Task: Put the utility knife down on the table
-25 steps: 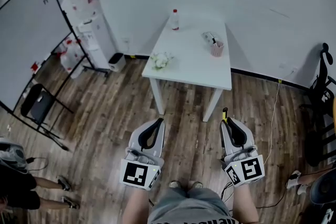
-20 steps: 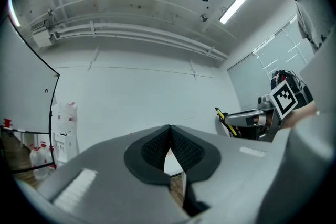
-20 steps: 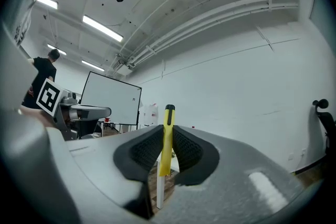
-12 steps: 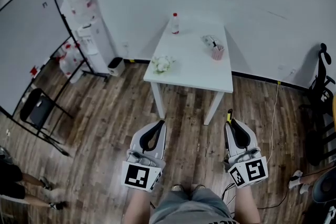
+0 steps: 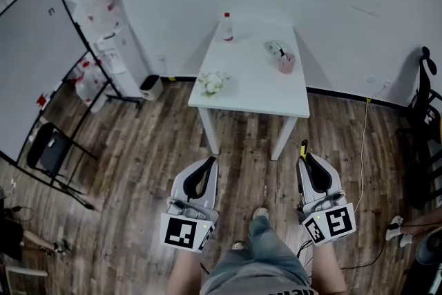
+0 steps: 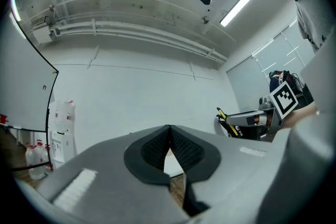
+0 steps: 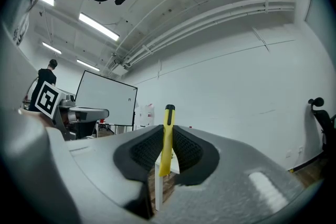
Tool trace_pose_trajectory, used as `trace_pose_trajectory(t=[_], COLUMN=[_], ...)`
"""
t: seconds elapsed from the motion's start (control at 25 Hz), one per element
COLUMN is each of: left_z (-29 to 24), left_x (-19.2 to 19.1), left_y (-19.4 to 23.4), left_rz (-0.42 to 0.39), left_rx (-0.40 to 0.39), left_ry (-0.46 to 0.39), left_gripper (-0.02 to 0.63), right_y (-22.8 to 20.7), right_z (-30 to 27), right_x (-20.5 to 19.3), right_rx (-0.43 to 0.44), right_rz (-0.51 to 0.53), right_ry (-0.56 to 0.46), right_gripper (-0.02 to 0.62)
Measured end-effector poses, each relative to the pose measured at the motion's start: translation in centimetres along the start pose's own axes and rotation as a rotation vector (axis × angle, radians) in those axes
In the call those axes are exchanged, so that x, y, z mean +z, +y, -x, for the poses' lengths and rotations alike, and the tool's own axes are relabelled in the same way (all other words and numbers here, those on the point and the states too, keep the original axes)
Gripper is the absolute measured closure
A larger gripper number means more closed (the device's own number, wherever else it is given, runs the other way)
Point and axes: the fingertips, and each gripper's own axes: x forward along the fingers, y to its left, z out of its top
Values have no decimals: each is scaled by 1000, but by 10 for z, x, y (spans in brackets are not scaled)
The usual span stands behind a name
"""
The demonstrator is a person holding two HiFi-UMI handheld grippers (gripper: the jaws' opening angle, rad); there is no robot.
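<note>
Yellow utility knife (image 7: 167, 139) is gripped mid-body between the clenched right gripper (image 5: 306, 161) jaws, its end projecting past the tips. Left gripper (image 5: 206, 164) jaws are closed on nothing. White worktop (image 5: 252, 90) lies well ahead of both. Knife is judged light, stiff, smooth plastic.

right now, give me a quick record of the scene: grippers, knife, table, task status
left hand-held gripper: jaws together, empty
right hand-held gripper: shut on utility knife
utility knife: yellow, black-tipped, standing up between the jaws
table: white, some way ahead of both grippers
on table: bottle, pink cup, flowers
task status: knife not yet put down
</note>
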Motion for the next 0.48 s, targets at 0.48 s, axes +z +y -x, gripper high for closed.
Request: trace_pose_trajectory(t=[0.48], left_z=[-58], left_x=[-9], left_y=[34], left_rz=[-5], left_rx=[23], left_ry=[-6], left_gripper=[594], right_y=[-31], right_z=[-70], right_x=[-5], right_rx=[33], right_rz=[-3], right_ry=[-12], right_gripper=[541])
